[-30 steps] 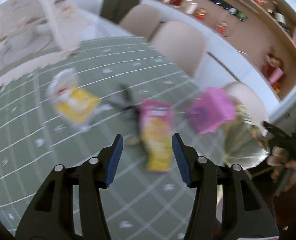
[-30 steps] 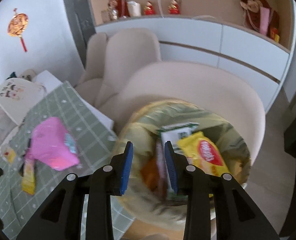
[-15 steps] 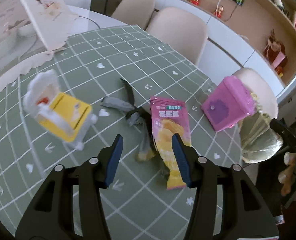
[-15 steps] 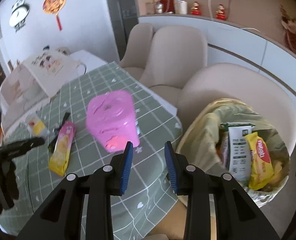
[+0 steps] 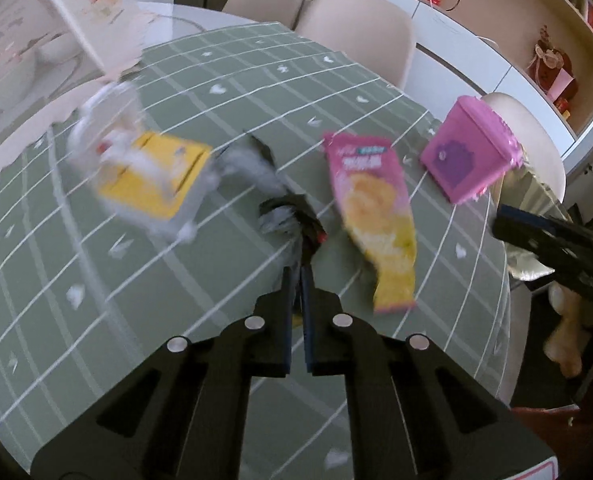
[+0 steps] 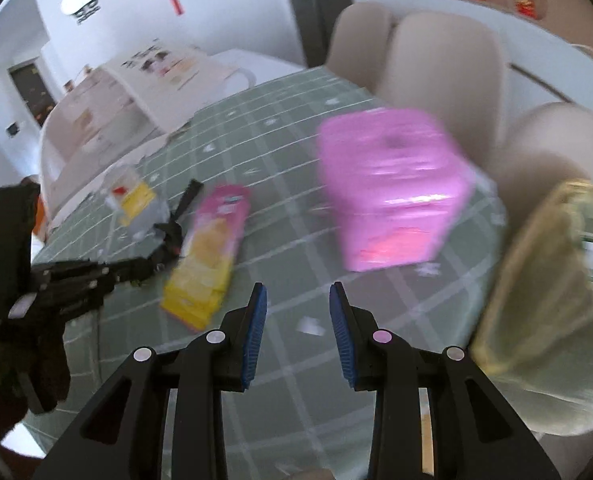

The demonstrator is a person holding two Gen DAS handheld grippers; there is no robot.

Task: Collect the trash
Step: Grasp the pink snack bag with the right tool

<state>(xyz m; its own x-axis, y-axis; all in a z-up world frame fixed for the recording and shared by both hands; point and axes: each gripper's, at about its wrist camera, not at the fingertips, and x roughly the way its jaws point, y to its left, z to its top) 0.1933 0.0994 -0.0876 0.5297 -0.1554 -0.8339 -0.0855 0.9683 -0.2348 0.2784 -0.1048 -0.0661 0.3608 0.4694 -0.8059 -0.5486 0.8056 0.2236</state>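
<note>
On the green checked tablecloth (image 5: 144,320), going left to right: a yellow-and-white box (image 5: 152,176) sits toward the left edge, then a crumpled black and grey wrapper (image 5: 284,208) mid-table. The left gripper (image 5: 296,276) has just snapped its jaws together, pinching that wrapper's end. Next is a pink and yellow snack bag (image 5: 376,208), then a pink tub (image 5: 468,152) at the right edge. The right gripper (image 6: 296,304) hangs spread apart, holding nothing, with the lined trash bin (image 6: 536,300) off the table's right side.
</note>
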